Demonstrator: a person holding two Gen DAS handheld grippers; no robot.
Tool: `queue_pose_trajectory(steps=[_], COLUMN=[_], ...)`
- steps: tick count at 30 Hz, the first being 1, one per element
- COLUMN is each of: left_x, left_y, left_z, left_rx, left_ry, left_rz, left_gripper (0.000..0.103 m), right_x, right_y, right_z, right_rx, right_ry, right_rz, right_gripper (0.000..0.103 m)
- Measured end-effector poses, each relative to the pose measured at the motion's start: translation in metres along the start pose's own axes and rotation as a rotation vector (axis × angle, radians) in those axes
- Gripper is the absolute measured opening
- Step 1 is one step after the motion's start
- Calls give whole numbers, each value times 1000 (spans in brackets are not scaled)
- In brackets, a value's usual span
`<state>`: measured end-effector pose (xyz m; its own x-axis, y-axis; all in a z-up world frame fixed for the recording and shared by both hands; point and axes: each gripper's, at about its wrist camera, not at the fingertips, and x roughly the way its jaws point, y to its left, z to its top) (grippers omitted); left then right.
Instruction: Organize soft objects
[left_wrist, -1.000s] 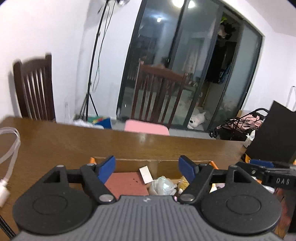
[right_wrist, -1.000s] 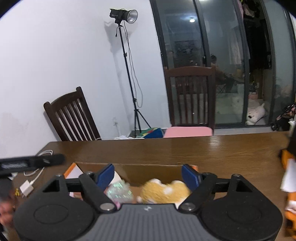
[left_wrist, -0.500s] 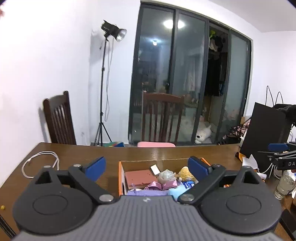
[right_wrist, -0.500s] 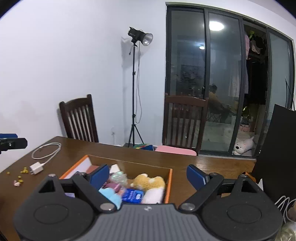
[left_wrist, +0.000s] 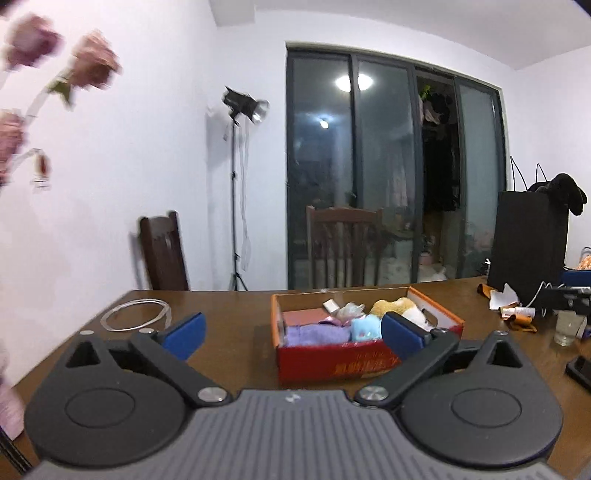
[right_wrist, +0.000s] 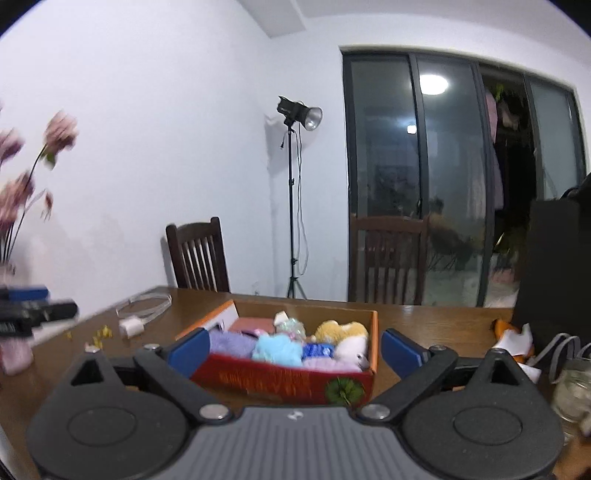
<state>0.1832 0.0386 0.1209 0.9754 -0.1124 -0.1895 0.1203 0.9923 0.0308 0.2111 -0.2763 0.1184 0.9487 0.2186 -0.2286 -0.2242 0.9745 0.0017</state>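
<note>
Soft toys (right_wrist: 275, 349) in box (right_wrist: 280, 380) (on table (right_wrist: 424, 317)).

the red box (left_wrist: 334, 363) carries a row of orange characters along its near side, too blurred to read in either view. a small white logo mark sits on the grey ribbed body of each gripper, with no letters legible. nothing else bears readable text.
</note>
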Motion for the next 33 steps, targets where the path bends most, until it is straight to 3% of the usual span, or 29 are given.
queue_pose_trajectory(steps=[5,8,10,13,17,24,33], left_x=[-70,-102,-117,-127,-135,-131,-133], left_y=[-1,-2,-1,-4,-10,-10,-6], left_z=[-43,-64,-70,-62,-58,-62,-63], left_rx=[2,14,0,1,17,-3,-12], left_ry=[-52,-58,-45,-51,-111,-86,-90], left_rz=[30,90,67,38,38,41,41], left_gripper=[103,103,103,103,103,103,103], right_x=[-57,-93,-112,-130,-136,-134,-131], right_y=[31,47,55,63,77,81,81], right_z=[-42,-67,-82,-96,-91,-89,-84], right_rx=[-72,-68,-29,55,-25,-67,-45], right_ry=[-15,-15,-11,10,-25,-15,-23], right_rz=[-21,-31,-28,5,1,-58,-49], right_gripper=[100,101,102,102,103,103,103])
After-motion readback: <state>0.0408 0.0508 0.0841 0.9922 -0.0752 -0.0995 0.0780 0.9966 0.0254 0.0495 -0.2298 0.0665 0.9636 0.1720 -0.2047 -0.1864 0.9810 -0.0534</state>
